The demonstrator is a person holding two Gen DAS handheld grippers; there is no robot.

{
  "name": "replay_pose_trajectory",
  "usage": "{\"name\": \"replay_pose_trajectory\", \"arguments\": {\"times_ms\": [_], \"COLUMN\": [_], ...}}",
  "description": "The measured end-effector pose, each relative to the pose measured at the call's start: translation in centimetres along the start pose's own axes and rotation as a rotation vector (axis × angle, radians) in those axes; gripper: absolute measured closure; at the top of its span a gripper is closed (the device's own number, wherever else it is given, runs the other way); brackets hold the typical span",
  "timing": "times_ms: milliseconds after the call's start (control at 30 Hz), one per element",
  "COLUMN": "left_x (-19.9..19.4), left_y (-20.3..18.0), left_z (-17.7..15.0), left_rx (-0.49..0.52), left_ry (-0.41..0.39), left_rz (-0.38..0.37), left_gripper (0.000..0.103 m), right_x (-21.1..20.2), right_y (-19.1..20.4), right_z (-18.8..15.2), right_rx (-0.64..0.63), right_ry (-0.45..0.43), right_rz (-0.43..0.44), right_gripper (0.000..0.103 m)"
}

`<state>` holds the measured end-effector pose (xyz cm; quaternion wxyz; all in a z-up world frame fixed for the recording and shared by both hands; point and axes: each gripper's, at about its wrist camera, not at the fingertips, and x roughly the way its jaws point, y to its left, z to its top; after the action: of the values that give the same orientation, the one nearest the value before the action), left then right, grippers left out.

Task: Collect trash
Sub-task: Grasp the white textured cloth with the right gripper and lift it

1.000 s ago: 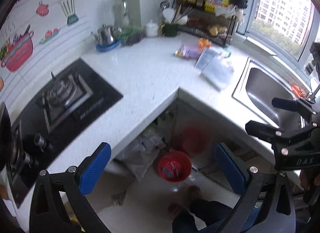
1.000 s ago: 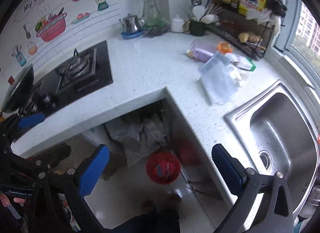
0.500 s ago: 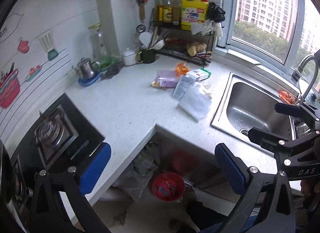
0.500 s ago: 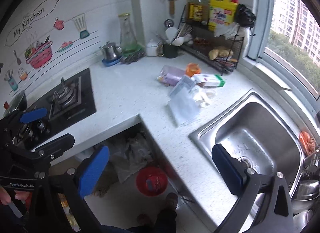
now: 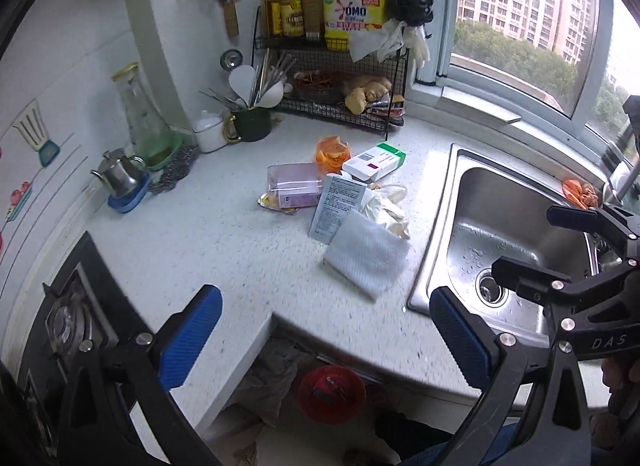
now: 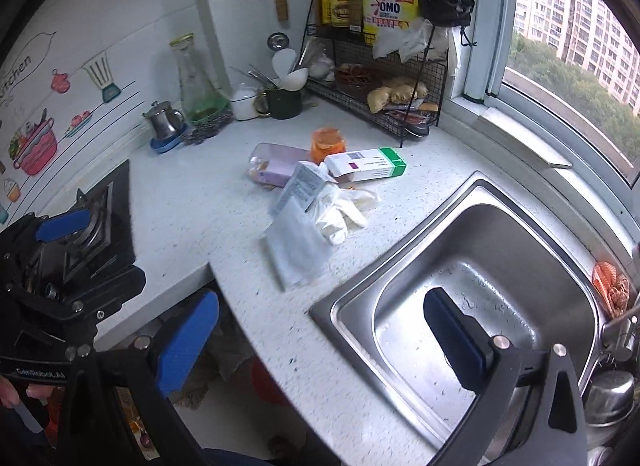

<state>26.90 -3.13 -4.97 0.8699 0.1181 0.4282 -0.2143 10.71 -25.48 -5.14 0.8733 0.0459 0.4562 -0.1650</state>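
On the speckled white stone bench, mid-frame, lies one heap of trash: a folded white cloth, a printed sachet, crumpled pale gloves, one green-and-white carton, a lilac packet and an orange wrapper. Both the left gripper and the right gripper hang released and empty, well short of it. A red bin sits on the floor at lower centre.

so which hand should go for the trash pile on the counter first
Left, probably. Its open tongs frame the white pouch at the pile's near edge, while the right tongs, also open, sit over the counter edge and sink.
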Motion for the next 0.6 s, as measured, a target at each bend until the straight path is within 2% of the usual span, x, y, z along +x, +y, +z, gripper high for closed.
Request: {"name": "replay_pose_trajectory", "arguments": {"times_ms": [200, 600], "left_x": [4.6, 10.6], "left_y": [1.4, 5.9], "left_z": [0.5, -2.6], "left_rx": [-0.052, -0.182], "left_ry": [0.086, 0.255], "left_rz": [0.005, 0.064], "left_gripper": [0.0, 0.0], "right_x": [4.3, 12.7], "right_y": [-0.9, 1.0], "right_z": [1.6, 1.9], "right_rx": [-0.002, -0.064], "right_ry": [0.08, 0.278], "right_rz": [0.038, 0.16], "right_gripper": [0.001, 0.001]}}
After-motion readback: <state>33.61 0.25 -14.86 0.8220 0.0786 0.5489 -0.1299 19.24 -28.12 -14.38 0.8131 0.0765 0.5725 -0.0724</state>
